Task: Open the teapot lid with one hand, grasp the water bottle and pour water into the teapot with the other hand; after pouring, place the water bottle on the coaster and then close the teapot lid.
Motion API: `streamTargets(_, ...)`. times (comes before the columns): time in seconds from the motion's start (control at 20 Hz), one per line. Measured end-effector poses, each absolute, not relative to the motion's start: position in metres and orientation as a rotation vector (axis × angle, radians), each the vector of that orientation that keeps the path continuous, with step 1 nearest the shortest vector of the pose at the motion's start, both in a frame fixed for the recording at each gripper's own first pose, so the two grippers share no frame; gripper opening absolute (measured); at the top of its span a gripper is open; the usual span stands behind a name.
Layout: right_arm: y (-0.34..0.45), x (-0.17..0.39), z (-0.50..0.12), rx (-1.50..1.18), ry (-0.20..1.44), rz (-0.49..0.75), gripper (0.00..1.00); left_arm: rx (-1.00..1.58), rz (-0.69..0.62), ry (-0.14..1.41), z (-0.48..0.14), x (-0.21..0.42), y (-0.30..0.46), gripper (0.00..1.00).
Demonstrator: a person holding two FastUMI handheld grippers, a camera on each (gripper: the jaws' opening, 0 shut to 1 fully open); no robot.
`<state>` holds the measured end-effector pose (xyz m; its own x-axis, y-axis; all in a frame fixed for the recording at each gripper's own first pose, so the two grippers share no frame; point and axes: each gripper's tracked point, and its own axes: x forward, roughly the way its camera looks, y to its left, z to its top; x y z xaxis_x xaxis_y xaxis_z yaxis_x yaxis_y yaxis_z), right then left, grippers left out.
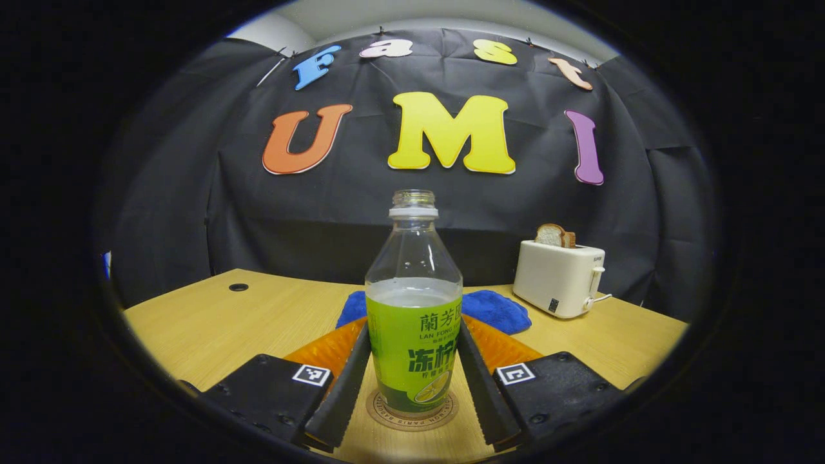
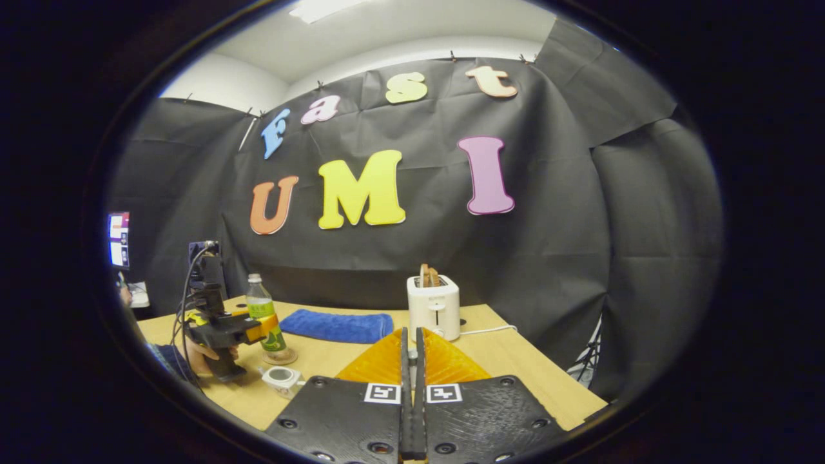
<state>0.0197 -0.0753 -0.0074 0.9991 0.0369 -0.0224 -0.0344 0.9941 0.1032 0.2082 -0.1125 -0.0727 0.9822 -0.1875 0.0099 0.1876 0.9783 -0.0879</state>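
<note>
Left gripper view first: the left gripper [image 1: 412, 380] has its jaws on the water bottle [image 1: 413, 309], one finger against each flank of the green label, both fingers flush on it. The bottle stands upright at the centre of the view, uncapped, part full, its base on the round coaster [image 1: 412, 412] at six o'clock. The coaster lies flat on the wooden bench [image 1: 213, 322]. Behind the bottle, at about twelve o'clock from the coaster, a blue cloth [image 1: 496, 309] lies on the bench. Out at two o'clock a white toaster [image 1: 559, 277] stands with a slice of bread [image 1: 554, 235] sticking up from its slot.

Over to the right gripper view: the right gripper [image 2: 412, 386] shows its jaws fully closed, the two fingers pressed together with nothing between them. At nine o'clock a person's hand [image 2: 203, 361] holds the left gripper [image 2: 258, 327], which wraps the water bottle [image 2: 261, 309] standing on its coaster [image 2: 281, 356]. Just below that, at eight o'clock, sits the small white teapot [image 2: 281, 377] on the bench [image 2: 515, 367]; whether its lid is on is hard to tell at this size. The blue cloth [image 2: 336, 325] lies near ten o'clock, the toaster [image 2: 434, 306] just above the fingertips at twelve.
</note>
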Motion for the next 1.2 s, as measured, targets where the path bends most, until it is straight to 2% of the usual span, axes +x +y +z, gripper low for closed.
streamTargets(0.4, -0.067, 0.023, -0.013, 0.087, 0.040, 0.046, 0.00, -0.037, -0.198, 0.003, -0.083, 0.209, -0.121, 0.81)
streamTargets(0.55, -0.064, 0.022, -0.013, 0.084, 0.036, 0.050, 0.00, -0.055, -0.220, -0.021, -0.071, 0.200, -0.124, 0.98)
streamTargets(0.8, -0.045, 0.026, -0.019, 0.083, 0.044, 0.076, 0.00, -0.055, -0.191, -0.094, -0.043, 0.180, -0.114, 0.98)
streamTargets(1.05, 0.005, 0.028, -0.035, 0.043, 0.061, 0.160, 0.00, -0.060, -0.191, -0.136, -0.018, 0.150, -0.109, 0.98)
streamTargets(1.2, 0.051, 0.033, -0.053, 0.083, 0.082, 0.266, 0.00, -0.066, -0.144, -0.148, -0.010, 0.126, -0.091, 0.98)
